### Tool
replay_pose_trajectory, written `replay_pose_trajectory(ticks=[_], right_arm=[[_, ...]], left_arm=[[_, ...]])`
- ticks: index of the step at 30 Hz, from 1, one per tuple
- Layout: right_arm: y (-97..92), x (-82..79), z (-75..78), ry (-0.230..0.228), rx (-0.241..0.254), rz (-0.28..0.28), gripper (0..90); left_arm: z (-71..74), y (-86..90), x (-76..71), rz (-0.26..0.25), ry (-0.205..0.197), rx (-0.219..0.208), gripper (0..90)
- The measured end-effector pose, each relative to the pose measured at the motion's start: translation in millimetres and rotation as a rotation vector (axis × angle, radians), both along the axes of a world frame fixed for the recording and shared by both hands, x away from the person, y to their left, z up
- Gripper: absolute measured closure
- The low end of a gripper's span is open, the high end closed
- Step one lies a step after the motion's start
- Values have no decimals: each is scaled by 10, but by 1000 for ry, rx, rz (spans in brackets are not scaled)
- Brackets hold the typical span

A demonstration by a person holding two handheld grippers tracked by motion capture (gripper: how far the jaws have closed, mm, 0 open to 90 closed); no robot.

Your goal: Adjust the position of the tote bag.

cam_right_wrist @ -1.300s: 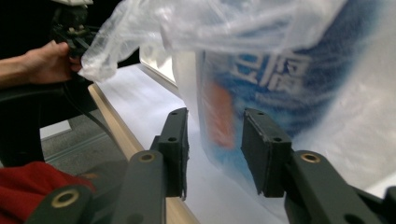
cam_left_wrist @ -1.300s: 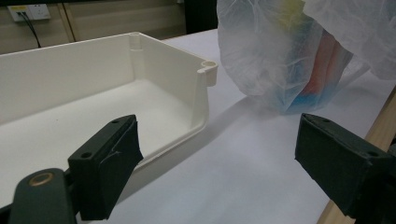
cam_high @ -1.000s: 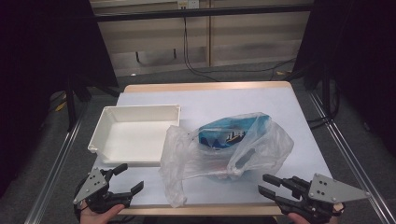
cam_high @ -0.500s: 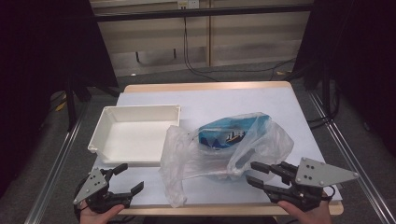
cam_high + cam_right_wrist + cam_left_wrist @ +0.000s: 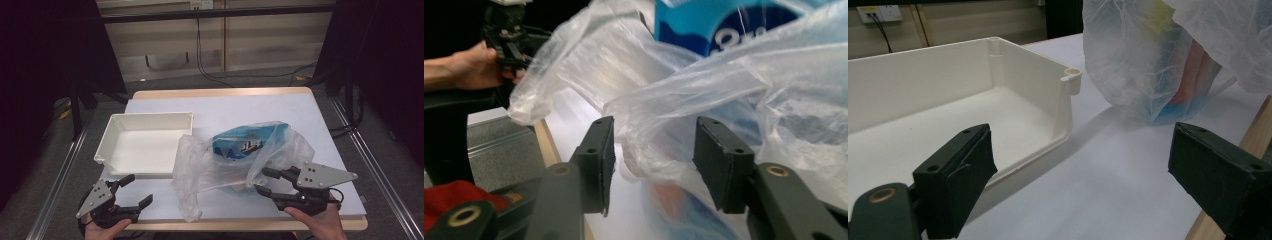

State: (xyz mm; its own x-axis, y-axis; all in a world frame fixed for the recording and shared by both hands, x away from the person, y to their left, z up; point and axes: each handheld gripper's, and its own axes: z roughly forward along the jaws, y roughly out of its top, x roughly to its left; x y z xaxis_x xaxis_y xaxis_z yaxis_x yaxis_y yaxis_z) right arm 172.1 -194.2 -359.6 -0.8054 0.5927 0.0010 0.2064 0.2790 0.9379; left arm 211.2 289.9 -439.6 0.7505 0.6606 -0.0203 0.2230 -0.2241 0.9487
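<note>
Bag (image 5: 235, 165) on surface (image 5: 320, 125), beside tray (image 5: 145, 145). My right tool (image 5: 265, 181), jaws just opening, straddles a bag fold, unclamped; my left tool (image 5: 135, 192) rests apart, empty.

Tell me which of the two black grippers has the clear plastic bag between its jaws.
The right gripper: its open jaws reach around a fold of the clear plastic bag. The left gripper sits apart from the bag, near the white plastic tray, with nothing between its jaws.

A: High view: fixed above the near table (image 5: 320, 107) edge, facing forward and down?

B: Yes. Gripper views sat low, close; both shared the plastic bag (image 5: 235, 165).
</note>
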Motion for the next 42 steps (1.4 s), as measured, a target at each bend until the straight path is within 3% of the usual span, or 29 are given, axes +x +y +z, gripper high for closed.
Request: replay_pose_trajectory(ticks=[9, 16, 17, 19, 29, 32, 34, 38, 42], right_arm=[[53, 102, -171, 34, -58, 0, 489], [125, 197, -289, 49, -72, 6, 502], [148, 202, -292, 47, -74, 14, 509], [184, 210, -288, 36, -75, 22, 607], [190, 222, -311, 48, -31, 53, 852], [163, 207, -288, 45, -24, 64, 871], [140, 191, -258, 46, -8, 73, 877], [79, 145, -162, 15, 17, 77, 880], [9, 104, -62, -11, 46, 72, 882]], left_arm=[[-1, 1, -2, -2, 1, 2, 114], [-3, -9, -7, -3, 7, -2, 116], [-3, -9, -8, -3, 7, -2, 117], [-4, -8, -8, -2, 8, -2, 118], [10, -42, -28, -17, 29, -15, 123], [19, -69, -45, -43, 32, -22, 130], [30, -96, -63, -52, 47, -49, 137], [55, -223, -132, -108, 18, 0, 134], [87, -282, -153, -142, 14, 1, 152]])
